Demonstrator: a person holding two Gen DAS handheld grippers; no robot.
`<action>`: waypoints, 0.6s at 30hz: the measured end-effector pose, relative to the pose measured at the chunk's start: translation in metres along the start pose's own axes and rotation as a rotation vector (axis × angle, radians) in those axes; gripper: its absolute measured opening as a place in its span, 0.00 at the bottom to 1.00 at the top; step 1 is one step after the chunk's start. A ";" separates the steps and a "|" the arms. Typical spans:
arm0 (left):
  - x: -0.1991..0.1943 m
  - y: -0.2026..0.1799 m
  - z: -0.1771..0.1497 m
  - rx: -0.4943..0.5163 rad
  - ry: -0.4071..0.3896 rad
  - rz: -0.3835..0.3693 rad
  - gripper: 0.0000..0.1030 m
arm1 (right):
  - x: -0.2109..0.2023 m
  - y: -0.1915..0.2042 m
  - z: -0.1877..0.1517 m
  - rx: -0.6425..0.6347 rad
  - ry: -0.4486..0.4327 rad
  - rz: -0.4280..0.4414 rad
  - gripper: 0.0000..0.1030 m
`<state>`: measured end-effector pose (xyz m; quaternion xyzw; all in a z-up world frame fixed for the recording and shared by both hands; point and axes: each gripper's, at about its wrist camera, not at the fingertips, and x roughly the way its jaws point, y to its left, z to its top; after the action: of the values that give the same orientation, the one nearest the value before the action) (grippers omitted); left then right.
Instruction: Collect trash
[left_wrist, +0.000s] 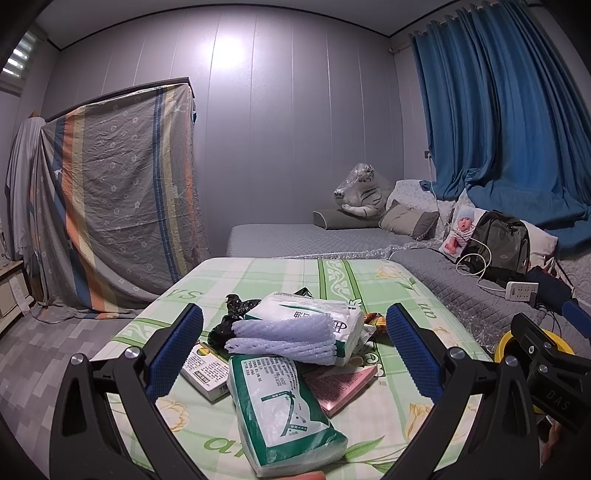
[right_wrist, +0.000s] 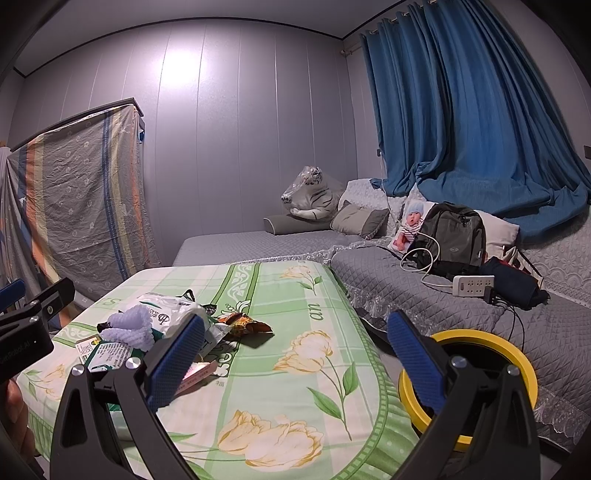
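Observation:
A pile of trash lies on the green flowered tablecloth (left_wrist: 388, 417): a green-and-white tissue pack (left_wrist: 280, 410), a second white pack (left_wrist: 314, 317) with white foam netting (left_wrist: 284, 334) on it, a small white box (left_wrist: 207, 367), a pink box (left_wrist: 340, 387), a black bag (left_wrist: 236, 306) and an orange snack wrapper (right_wrist: 242, 321). My left gripper (left_wrist: 295, 350) is open, its jaws either side of the pile. My right gripper (right_wrist: 295, 358) is open and empty above the cloth, right of the pile (right_wrist: 147, 325). A yellow-rimmed bin (right_wrist: 476, 373) stands beside the table at the right.
A grey quilted bed (right_wrist: 424, 291) runs behind and to the right, with a backpack (right_wrist: 454, 236), a power strip (right_wrist: 472, 284), pillows and a plush tiger (right_wrist: 310, 199). A blue curtain (right_wrist: 461, 110) hangs at the right. A striped sheet (left_wrist: 118, 199) covers furniture at the left.

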<state>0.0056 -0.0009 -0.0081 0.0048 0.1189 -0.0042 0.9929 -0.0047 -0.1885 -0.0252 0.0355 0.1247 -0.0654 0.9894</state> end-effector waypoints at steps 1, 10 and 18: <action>0.000 0.000 0.000 0.000 -0.001 -0.001 0.92 | 0.000 0.000 0.000 0.001 0.000 0.001 0.93; 0.001 0.000 -0.002 0.001 0.007 0.000 0.92 | 0.001 -0.001 0.000 0.004 0.002 -0.001 0.93; 0.001 0.000 -0.002 0.001 0.007 -0.001 0.92 | 0.001 -0.001 0.000 0.004 0.003 -0.002 0.93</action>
<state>0.0061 -0.0007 -0.0101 0.0055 0.1224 -0.0047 0.9925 -0.0039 -0.1899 -0.0260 0.0374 0.1263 -0.0667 0.9890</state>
